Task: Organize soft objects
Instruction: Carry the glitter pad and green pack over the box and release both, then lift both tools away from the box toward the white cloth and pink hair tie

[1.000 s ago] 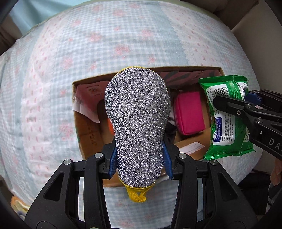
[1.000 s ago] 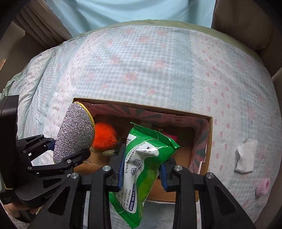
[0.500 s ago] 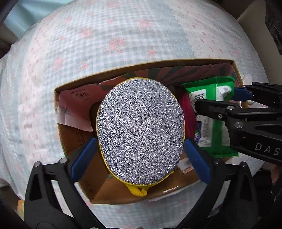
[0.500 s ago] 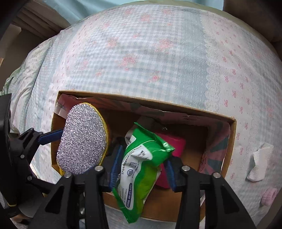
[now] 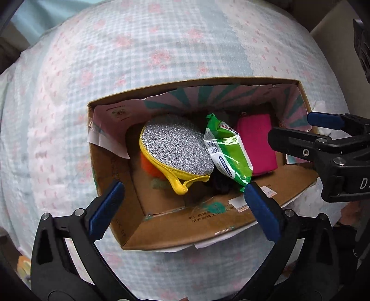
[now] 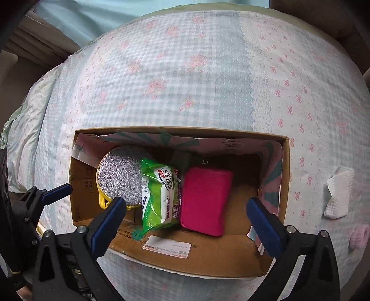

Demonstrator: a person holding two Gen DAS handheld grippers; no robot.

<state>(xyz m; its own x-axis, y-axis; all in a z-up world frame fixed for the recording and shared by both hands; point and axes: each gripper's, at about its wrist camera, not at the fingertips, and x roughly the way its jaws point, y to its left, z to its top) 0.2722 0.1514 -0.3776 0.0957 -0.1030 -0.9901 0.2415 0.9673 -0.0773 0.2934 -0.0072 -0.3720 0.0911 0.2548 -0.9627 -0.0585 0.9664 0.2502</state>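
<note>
An open cardboard box (image 5: 180,233) (image 6: 203,257) sits on the checked bedspread. Inside lie a round silver glitter pouch with yellow trim (image 5: 173,150) (image 6: 120,173), a green wet-wipes pack (image 5: 227,152) (image 6: 159,194), a pink pouch (image 5: 256,143) (image 6: 204,199) and an orange fluffy thing (image 5: 146,163), mostly hidden under the glitter pouch. My left gripper (image 5: 182,210) is open and empty above the box's near wall. My right gripper (image 6: 187,224) is open and empty above the box; it also shows in the left wrist view (image 5: 300,132).
A white folded cloth (image 6: 337,192) and a small pink soft item (image 6: 358,236) lie on the bedspread (image 6: 196,69) right of the box. Brown furniture (image 5: 335,25) borders the bed at the far right. A light blue curtain (image 6: 111,14) hangs behind.
Both grippers opened and drew back. The glitter pouch and the wet-wipes pack dropped from the jaws and now lie inside the box.
</note>
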